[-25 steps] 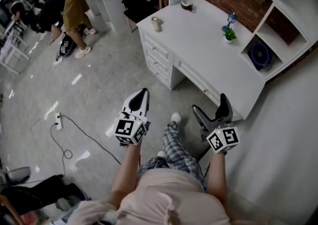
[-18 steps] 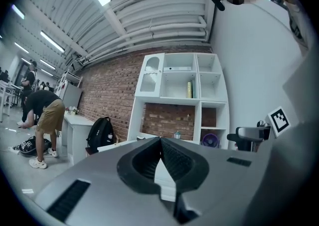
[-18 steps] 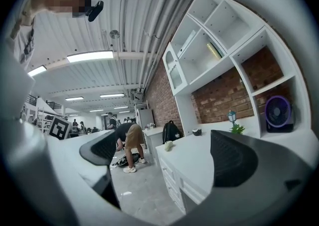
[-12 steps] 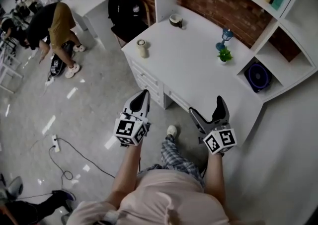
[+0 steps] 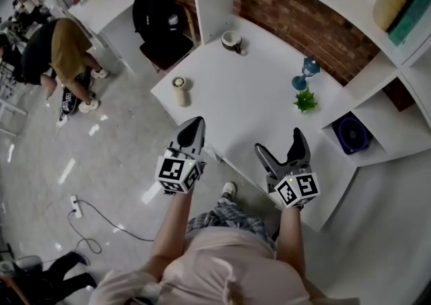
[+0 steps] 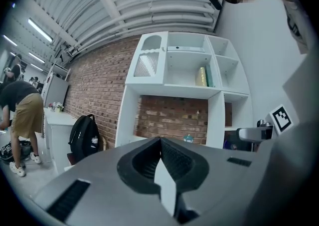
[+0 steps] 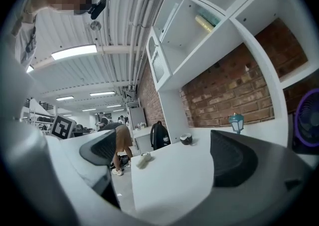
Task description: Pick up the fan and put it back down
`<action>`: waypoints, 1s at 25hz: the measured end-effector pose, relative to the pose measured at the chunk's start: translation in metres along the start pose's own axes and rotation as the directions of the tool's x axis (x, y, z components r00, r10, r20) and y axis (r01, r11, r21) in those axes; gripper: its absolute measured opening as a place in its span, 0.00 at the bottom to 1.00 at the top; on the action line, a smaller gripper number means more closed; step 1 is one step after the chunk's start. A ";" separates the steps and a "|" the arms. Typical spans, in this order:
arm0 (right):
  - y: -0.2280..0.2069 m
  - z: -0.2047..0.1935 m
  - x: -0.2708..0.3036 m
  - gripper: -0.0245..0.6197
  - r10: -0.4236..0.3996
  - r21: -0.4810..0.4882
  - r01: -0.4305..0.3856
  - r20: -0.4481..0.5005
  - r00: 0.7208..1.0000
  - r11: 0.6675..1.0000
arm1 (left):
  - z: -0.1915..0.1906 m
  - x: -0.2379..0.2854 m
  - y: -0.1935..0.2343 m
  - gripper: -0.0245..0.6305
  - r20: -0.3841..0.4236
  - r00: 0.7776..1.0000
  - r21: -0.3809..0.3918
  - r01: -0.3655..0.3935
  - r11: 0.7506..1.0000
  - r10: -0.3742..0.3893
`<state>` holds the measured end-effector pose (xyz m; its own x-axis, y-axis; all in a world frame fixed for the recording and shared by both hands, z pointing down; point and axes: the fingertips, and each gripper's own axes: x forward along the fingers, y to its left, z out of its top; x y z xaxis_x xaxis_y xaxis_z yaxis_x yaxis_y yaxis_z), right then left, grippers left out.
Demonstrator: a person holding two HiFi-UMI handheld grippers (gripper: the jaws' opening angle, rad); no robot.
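Note:
A small round purple fan [image 5: 351, 133] stands in a low shelf cubby at the right end of the white desk [image 5: 249, 95]; its rim [image 7: 305, 120] shows at the right edge of the right gripper view. My left gripper [image 5: 192, 128] is shut and empty, held over the desk's near left edge. My right gripper [image 5: 281, 148] is open and empty, above the desk's front edge, well to the left of the fan. In the left gripper view the jaws [image 6: 160, 156] meet with nothing between them.
On the desk stand a pale cup [image 5: 179, 90], a dark bowl [image 5: 231, 41], a blue lantern figure [image 5: 306, 72] and a small green plant [image 5: 305, 100]. A black backpack [image 5: 156, 13] sits on a chair at left. A person in a tan top [image 5: 64, 51] bends over on the floor.
The view has moved forward toward the desk, so the desk and fan now lie closer under the grippers. Both grippers keep their poses, left shut, right open.

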<state>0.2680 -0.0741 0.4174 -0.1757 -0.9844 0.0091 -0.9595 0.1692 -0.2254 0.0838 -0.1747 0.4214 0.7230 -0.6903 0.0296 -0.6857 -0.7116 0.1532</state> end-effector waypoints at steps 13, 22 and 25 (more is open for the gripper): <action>-0.048 0.016 0.090 0.93 -0.014 -0.007 0.013 -0.017 1.000 1.000 | 0.017 0.097 0.041 0.08 0.021 1.000 -0.001 0.010 1.000 -0.010; -0.020 -0.001 0.143 0.93 0.082 0.000 -0.082 -0.078 0.994 0.997 | 0.011 0.080 0.100 0.08 0.005 0.992 0.000 -0.127 0.992 0.127; 0.004 -0.011 0.168 0.93 0.155 0.013 -0.155 -0.106 0.982 0.988 | 0.005 0.060 0.124 0.08 -0.009 0.981 -0.004 -0.194 0.981 0.194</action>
<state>0.2321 -0.2385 0.4288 -0.3452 -0.9353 0.0774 -0.9177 0.3191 -0.2366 0.0414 -0.3052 0.4371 0.5769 -0.8141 0.0674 -0.8126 -0.5635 0.1488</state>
